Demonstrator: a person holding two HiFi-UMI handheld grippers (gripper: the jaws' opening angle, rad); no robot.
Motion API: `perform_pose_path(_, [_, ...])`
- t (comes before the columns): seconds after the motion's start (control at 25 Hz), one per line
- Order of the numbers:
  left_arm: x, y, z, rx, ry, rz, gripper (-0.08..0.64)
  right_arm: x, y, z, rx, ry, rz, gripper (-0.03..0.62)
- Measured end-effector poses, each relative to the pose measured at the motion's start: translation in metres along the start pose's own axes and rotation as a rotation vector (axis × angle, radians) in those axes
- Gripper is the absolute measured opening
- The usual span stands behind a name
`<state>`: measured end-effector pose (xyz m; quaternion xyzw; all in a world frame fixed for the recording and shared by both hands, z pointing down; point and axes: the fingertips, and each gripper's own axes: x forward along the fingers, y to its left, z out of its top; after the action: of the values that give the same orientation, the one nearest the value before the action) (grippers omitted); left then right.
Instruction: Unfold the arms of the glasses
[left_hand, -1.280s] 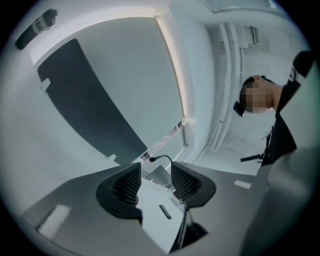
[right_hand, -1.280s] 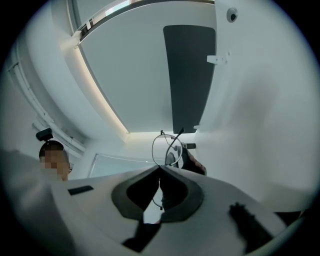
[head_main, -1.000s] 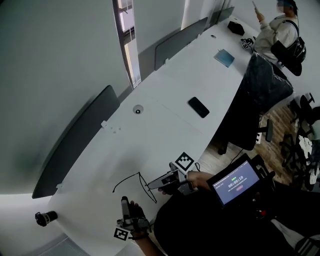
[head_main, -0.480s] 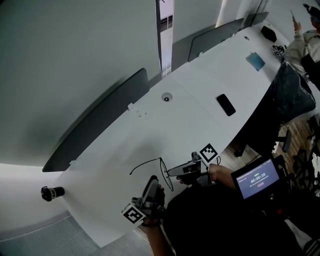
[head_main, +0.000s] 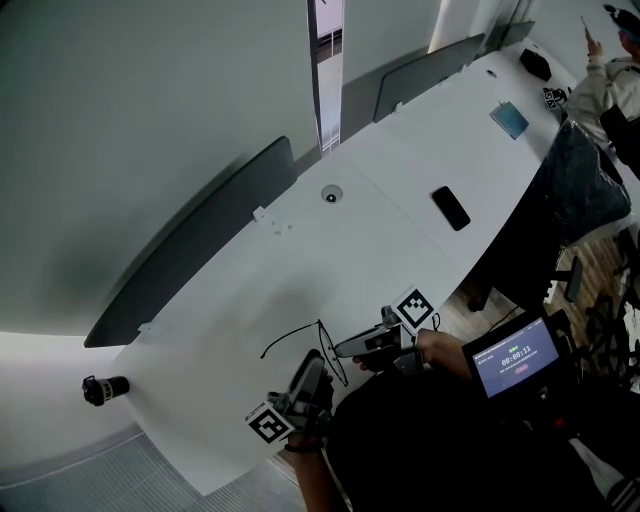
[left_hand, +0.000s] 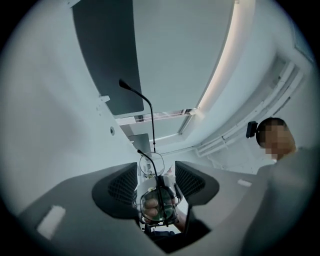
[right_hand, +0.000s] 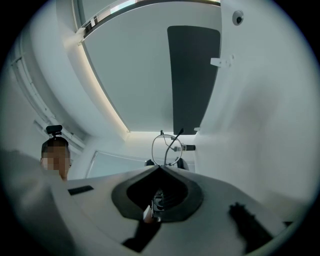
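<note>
The long white table (head_main: 380, 230) spreads out beyond both tools. The left hand-held gripper (left_hand: 156, 167) is opening its jaws. They stand wide, with the pads clear of the frame that sits between them. The right hand-held gripper (right_hand: 160, 168) is clamped on the glasses (right_hand: 167, 149) (a thin wire pair), and one lens ring shows just past its tips. One slim arm reaches out beyond the left hand-held gripper's tips.

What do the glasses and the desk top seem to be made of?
The glasses look like thin dark metal wire: rims and arms are hair-thin; the lenses are clear, glass or plastic untellable. The desk top is smooth matte white, likely laminate, though its core is hidden.
</note>
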<state>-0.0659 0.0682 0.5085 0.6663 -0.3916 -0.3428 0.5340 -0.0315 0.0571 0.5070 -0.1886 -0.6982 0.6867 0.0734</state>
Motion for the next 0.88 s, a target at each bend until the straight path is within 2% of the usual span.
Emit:
perform_pose_path(0.08, [0.004, -0.005, 0.0, -0.034, -0.016, -0.029, 0.227, 0.0, -0.002, -0.002, 0.004, 0.004, -0.005, 0.009])
perform_pose_path(0.24, [0.007, -0.006, -0.005, -0.038, 0.016, -0.037, 0.227, 0.003, 0.002, -0.003, -0.004, 0.016, 0.011, 0.009])
perform_pose_path(0.48, [0.004, 0.01, -0.01, 0.039, 0.065, 0.042, 0.218, 0.005, -0.001, -0.007, -0.01, 0.032, -0.002, 0.009])
perform_pose_path(0.52, [0.003, 0.011, -0.009, 0.046, 0.061, 0.054, 0.184, 0.005, -0.001, -0.007, -0.01, 0.034, -0.004, 0.009])
perform_pose_path(0.6, [0.002, 0.012, -0.007, 0.048, 0.043, 0.065, 0.053, 0.005, -0.003, -0.008, -0.006, 0.037, -0.016, 0.009])
perform_pose_path(0.64, [0.003, 0.011, -0.007, 0.048, 0.04, 0.064, 0.023, 0.005, -0.004, -0.009, -0.005, 0.039, -0.02, 0.011])
perform_pose_path(0.88, [0.003, 0.012, -0.008, 0.044, 0.058, 0.063, 0.017, 0.006, -0.004, -0.009, -0.017, 0.044, -0.019, 0.011])
